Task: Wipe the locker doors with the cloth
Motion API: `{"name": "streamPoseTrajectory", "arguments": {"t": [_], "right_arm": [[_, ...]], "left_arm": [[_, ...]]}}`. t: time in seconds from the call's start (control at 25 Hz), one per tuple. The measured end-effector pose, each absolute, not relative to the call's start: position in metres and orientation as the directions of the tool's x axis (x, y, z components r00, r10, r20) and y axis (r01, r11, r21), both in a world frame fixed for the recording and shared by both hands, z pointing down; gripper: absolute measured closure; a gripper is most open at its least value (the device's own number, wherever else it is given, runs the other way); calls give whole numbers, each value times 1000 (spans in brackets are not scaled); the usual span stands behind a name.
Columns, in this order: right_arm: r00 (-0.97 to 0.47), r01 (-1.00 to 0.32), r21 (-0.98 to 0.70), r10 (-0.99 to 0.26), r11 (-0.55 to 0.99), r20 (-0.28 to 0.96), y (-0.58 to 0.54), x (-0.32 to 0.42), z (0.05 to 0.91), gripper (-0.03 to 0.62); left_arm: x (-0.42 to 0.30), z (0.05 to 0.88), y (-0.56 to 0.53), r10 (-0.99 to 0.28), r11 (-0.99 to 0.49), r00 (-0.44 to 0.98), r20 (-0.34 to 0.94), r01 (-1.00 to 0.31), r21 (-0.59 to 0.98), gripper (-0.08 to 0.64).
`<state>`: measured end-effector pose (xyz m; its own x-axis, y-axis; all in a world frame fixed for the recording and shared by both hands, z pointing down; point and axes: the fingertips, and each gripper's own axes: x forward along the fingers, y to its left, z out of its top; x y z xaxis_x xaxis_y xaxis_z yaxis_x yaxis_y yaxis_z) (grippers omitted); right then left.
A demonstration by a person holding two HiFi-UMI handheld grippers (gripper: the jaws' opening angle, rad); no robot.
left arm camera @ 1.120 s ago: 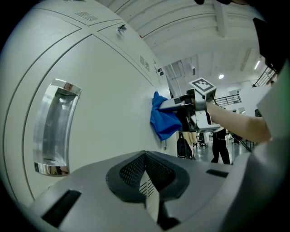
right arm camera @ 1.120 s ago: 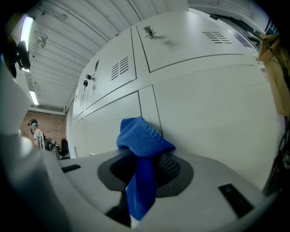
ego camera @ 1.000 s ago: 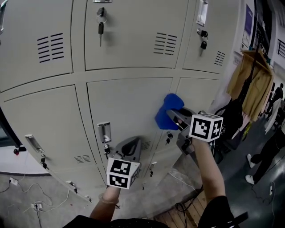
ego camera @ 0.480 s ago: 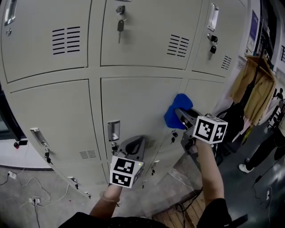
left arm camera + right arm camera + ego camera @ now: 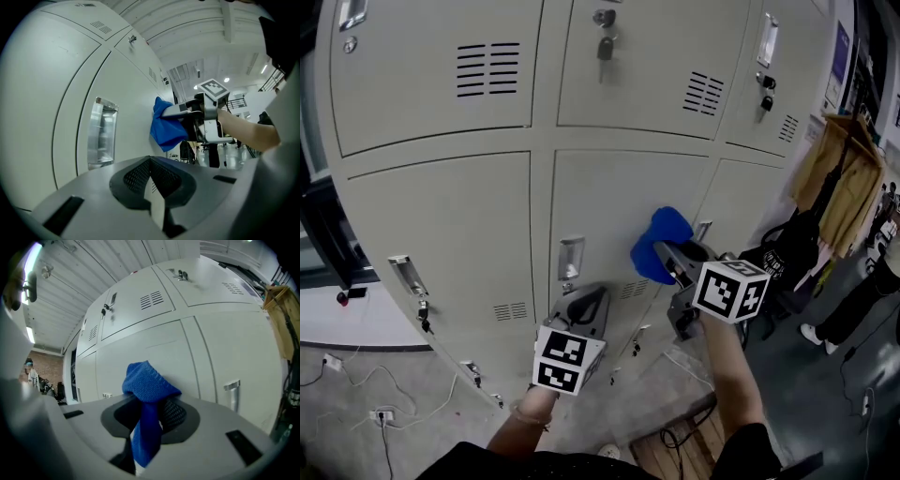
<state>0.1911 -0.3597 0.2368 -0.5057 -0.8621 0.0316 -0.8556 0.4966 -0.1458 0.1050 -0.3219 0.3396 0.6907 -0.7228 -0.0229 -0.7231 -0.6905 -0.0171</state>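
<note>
Blue cloth (image 5: pixel 660 234) bunched in the right gripper (image 5: pixel 666 255), jaws pinching it tight; cloth set against the middle locker door (image 5: pixel 600 192), at 3 o'clock from that door's handle (image 5: pixel 570 260); left gripper (image 5: pixel 589 298) at 7 o'clock of the cloth, jaws pressed together on nothing — idle; no wipe marks show, so finished doors cannot be judged — wiping looks mid-course, neighbouring doors probably left.

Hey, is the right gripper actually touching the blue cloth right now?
Touching. The right gripper view shows the right gripper shut on the blue cloth, which bunches above its jaws and hangs down between them.
</note>
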Motion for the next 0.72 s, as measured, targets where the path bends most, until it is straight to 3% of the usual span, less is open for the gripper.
{"name": "streamPoseTrajectory", "arguments": {"t": [0.36,0.72], "right_arm": [[-602,-799,-104,-788,593,128,-347,97,274,489],[-594,-803,-158,-791,574,145,-363,79,288,488]], "left_arm": [[71,342,-308,-724,-689,690,-15,-724,-28,554],[51,354,-307,-743,-669,669,-8,-743,10,554]]}}
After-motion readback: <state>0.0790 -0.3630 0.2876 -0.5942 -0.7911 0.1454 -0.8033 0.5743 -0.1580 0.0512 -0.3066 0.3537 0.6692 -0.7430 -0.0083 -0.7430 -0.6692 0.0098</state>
